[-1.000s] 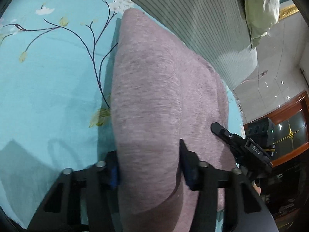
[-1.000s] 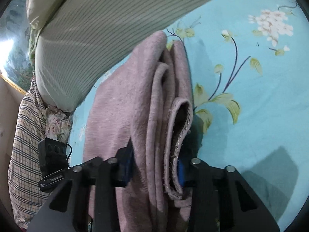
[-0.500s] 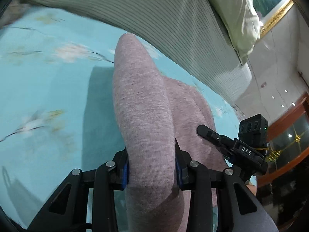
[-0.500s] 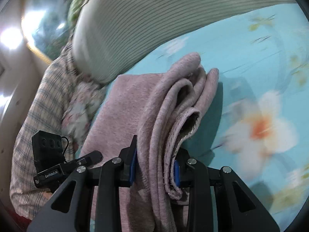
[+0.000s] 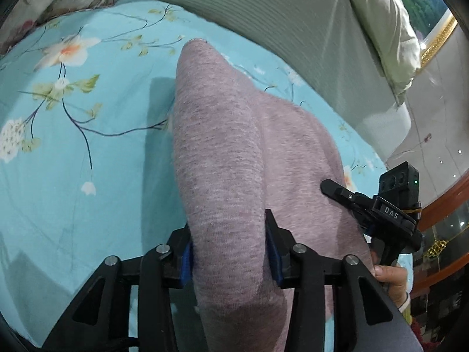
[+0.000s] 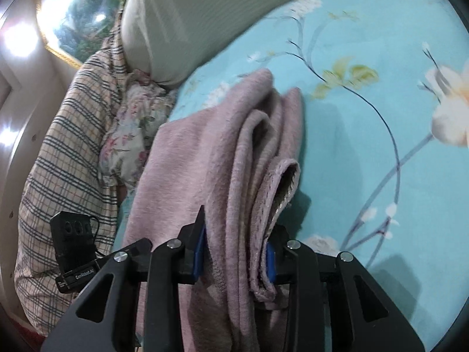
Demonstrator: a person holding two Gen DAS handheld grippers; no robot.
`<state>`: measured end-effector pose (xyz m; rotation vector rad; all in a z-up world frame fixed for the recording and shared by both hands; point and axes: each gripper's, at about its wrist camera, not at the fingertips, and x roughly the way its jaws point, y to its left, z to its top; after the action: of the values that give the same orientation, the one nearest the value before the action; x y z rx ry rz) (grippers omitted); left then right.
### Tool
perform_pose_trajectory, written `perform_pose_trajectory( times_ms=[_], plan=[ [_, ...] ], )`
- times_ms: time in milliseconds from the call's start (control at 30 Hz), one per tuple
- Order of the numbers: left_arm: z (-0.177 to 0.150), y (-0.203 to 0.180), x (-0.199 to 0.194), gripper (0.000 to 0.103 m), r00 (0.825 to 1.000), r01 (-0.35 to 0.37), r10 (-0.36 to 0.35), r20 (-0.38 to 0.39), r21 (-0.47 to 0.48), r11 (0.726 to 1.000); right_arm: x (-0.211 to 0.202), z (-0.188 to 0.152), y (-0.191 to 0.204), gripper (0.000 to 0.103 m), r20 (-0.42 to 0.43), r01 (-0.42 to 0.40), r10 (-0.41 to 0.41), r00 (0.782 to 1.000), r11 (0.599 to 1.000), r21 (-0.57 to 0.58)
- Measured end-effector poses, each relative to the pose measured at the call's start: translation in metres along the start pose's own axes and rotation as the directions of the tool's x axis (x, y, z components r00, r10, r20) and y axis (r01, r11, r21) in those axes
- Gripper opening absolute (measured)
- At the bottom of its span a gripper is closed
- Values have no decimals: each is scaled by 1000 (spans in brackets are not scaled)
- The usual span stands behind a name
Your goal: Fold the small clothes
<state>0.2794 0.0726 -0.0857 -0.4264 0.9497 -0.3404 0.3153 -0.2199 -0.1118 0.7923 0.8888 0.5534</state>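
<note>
A mauve knit garment [image 5: 222, 146], folded into a thick bundle, lies on the turquoise floral bedsheet [image 5: 73, 161]. My left gripper [image 5: 228, 252] has the rounded fold between its blue pads. The jaws are opening, and the cloth still fills the gap and touches both pads. In the right wrist view the garment's [image 6: 205, 152] stacked edges with several layers run between my right gripper's [image 6: 234, 249] pads. Those jaws are opening too, with cloth pressed against both pads. A person's hand [image 5: 390, 275] shows beneath the right gripper's handle.
A grey-green striped quilt [image 5: 293, 29] and a pale pillow [image 5: 387, 35] bound the far side of the sheet. A floral pillow [image 6: 132, 129] and checked bedding [image 6: 58, 146] lie beyond the garment's left end. A wooden cabinet [image 5: 439, 205] stands off the bed.
Both grippers have swept sideways across the bed with the garment, bringing the pillows and checked bedding into view. Each pair of jaws stands slightly wider than half a second ago.
</note>
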Motion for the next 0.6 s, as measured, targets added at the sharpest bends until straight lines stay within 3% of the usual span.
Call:
perform_pose_trajectory(
  times_ms=[167, 300, 500, 600],
  plan=[
    [-6, -2, -1, 69, 996, -87, 87, 4, 14, 996, -7, -4, -3, 50, 9, 33, -33, 999, 999, 19],
    [-11, -1, -17, 70, 994, -106, 106, 25, 13, 994, -25, -4, 8, 51, 30, 78, -78, 996, 997, 8],
    [-18, -8, -47, 70, 984, -159, 154, 94, 50, 986, -63, 8, 40, 51, 175, 193, -175, 969, 977, -95],
    [-21, -13, -57, 68, 983, -154, 146, 109, 70, 986, -55, 14, 54, 49, 151, 182, -160, 975, 972, -147]
  ],
)
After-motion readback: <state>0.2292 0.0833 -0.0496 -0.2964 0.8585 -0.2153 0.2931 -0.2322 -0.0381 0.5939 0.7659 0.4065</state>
